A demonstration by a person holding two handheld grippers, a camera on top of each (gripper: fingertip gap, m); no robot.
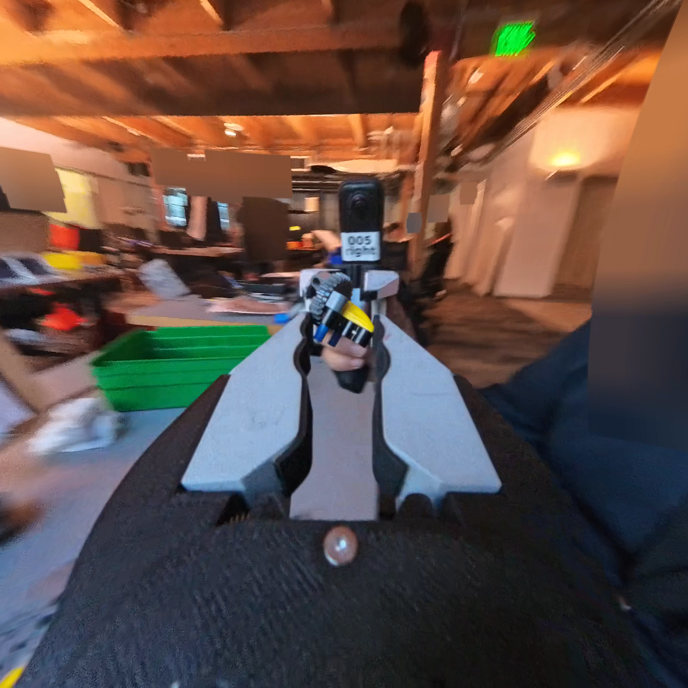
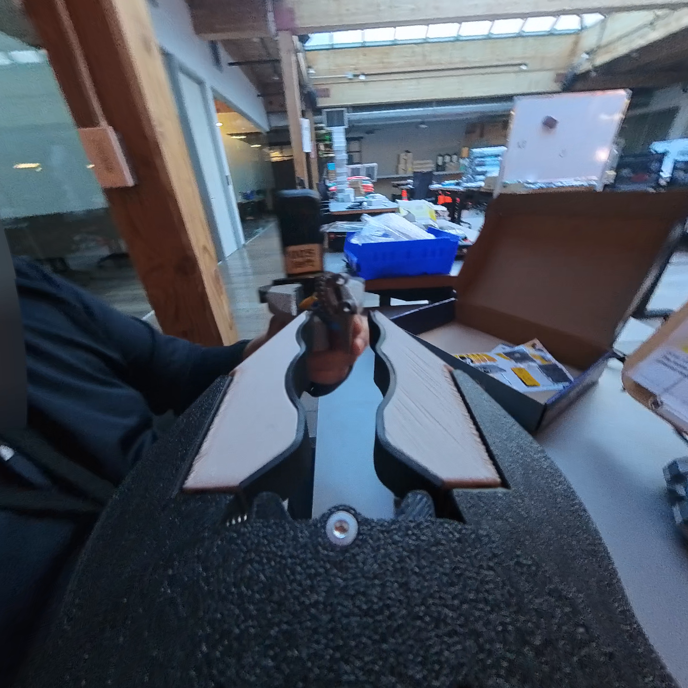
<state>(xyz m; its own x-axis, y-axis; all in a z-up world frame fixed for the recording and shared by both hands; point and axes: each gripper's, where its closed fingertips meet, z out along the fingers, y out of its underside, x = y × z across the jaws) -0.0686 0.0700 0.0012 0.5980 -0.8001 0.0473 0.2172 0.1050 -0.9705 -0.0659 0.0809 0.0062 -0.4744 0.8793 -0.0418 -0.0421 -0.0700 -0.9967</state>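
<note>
One toy brick assembly [image 1: 340, 314] gripped in both facing grippers' jaws, left [image 1: 340, 327] and right [image 2: 337, 320]; one green bin [image 1: 175, 363] nearby.

I held the left gripper [image 1: 340, 327] and right gripper [image 2: 337, 324] raised, facing each other tip to tip, both clamped on something small.
</note>
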